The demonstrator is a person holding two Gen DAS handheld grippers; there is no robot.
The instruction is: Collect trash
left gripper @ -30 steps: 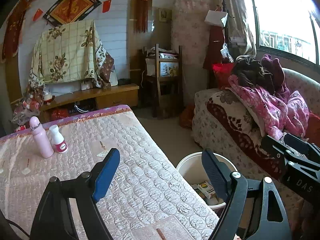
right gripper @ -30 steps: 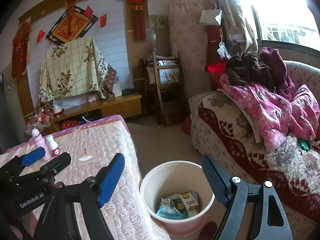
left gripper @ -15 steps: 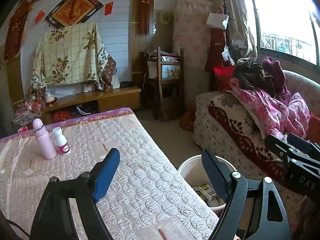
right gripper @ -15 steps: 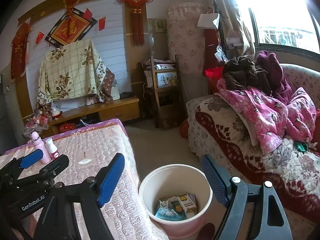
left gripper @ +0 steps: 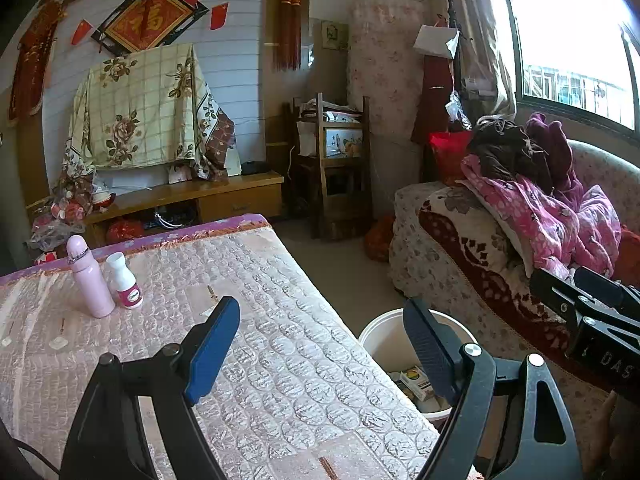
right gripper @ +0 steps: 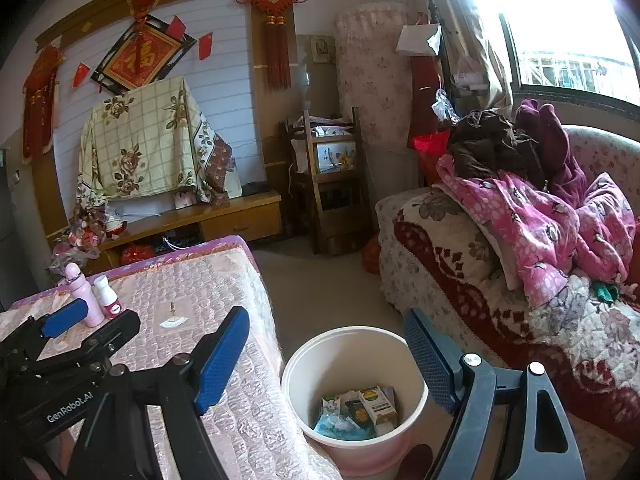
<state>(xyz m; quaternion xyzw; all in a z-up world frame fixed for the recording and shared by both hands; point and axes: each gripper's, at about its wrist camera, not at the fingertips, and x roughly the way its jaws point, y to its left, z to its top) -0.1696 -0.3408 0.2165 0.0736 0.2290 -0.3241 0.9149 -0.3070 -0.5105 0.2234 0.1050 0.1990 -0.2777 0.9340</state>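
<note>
A white bin (right gripper: pixel 349 347) with a pink base stands on the floor between the table and the sofa. Inside it lie small cartons and wrappers (right gripper: pixel 360 408). My right gripper (right gripper: pixel 326 340) hangs above the bin, open, with nothing between its fingers. In the left wrist view my left gripper (left gripper: pixel 320 332) is over the table's right edge, also open and empty, with the bin (left gripper: pixel 384 340) partly behind its right finger. A small paper scrap (right gripper: pixel 173 322) lies on the pink quilted table cover (left gripper: pixel 280 352). My left gripper (right gripper: pixel 92 322) also shows at the right wrist view's left edge.
A pink bottle (left gripper: pixel 90 280) and a small white bottle with a pink label (left gripper: pixel 124 280) stand at the table's far left. A sofa piled with pink clothing (left gripper: pixel 540 216) is on the right. A wooden chair (left gripper: pixel 332 168) and a low cabinet (left gripper: pixel 192 196) stand behind.
</note>
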